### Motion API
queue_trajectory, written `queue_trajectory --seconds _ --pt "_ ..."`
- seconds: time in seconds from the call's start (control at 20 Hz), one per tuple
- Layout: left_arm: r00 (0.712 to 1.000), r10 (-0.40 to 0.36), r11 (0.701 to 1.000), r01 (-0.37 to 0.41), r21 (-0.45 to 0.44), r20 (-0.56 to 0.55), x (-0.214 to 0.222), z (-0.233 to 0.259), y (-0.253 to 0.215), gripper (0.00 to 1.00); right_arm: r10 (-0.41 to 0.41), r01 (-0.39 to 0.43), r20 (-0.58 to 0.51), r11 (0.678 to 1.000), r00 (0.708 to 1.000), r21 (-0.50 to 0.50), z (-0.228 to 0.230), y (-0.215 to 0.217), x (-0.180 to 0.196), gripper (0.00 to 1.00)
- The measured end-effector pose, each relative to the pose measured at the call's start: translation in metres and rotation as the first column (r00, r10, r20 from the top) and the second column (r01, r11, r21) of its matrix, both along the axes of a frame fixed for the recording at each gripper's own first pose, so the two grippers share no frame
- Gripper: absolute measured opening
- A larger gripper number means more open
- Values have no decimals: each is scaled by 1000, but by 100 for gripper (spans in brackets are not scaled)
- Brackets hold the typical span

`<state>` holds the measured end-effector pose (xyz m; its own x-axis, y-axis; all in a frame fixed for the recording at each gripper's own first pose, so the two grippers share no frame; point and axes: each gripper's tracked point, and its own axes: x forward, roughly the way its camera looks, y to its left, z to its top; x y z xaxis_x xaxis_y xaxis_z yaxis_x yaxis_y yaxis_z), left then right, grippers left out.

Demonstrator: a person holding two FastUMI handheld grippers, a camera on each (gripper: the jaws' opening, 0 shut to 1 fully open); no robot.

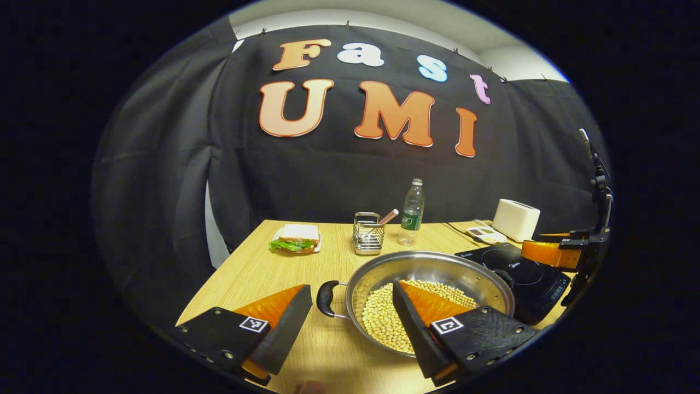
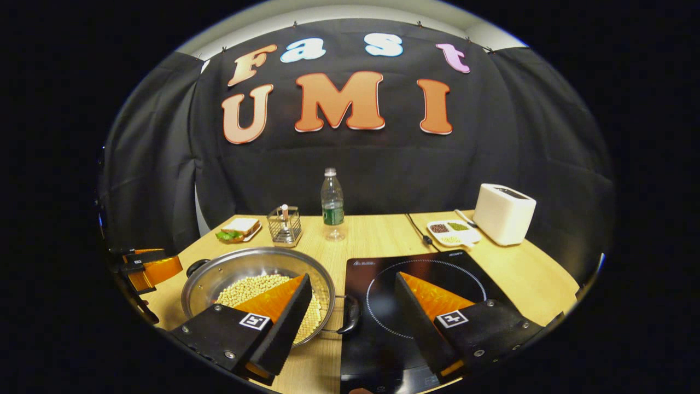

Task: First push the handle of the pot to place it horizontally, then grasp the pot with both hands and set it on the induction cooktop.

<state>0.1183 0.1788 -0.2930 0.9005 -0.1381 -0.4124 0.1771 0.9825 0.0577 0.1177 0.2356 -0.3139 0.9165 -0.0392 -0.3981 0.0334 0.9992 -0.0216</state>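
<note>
pot (image 2: 257,282) left of cooktop (image 2: 415,306), touching

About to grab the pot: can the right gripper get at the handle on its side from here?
Probably yes. The right gripper is open, and the pot's near handle lies between its fingers, beside the induction cooktop, with nothing blocking it.

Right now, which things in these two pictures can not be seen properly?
- Round steel pot of yellow beans: left gripper view, near rim hidden behind the left gripper.
- Black induction cooktop: right gripper view, front edge hidden by the right gripper.
- White divided dish: contents too small.
</note>
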Motion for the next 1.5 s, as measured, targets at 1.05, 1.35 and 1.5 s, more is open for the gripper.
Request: queue_trajectory --seconds 1.05,1.35,1.5 --pt "978 26 1000 -22 23 -209 40 -86 18 56 -52 71 -256 995 965 66 -70 2 5 64" --pt "970 112 993 -115 -1 -214 18 -72 20 47 -36 91 -291 980 956 178 -64 0 1 40" --pt "959 159 986 -166 -10 -234 -4 -67 21 46 -11 65 -274 980 962 188 -50 0 -2 37"
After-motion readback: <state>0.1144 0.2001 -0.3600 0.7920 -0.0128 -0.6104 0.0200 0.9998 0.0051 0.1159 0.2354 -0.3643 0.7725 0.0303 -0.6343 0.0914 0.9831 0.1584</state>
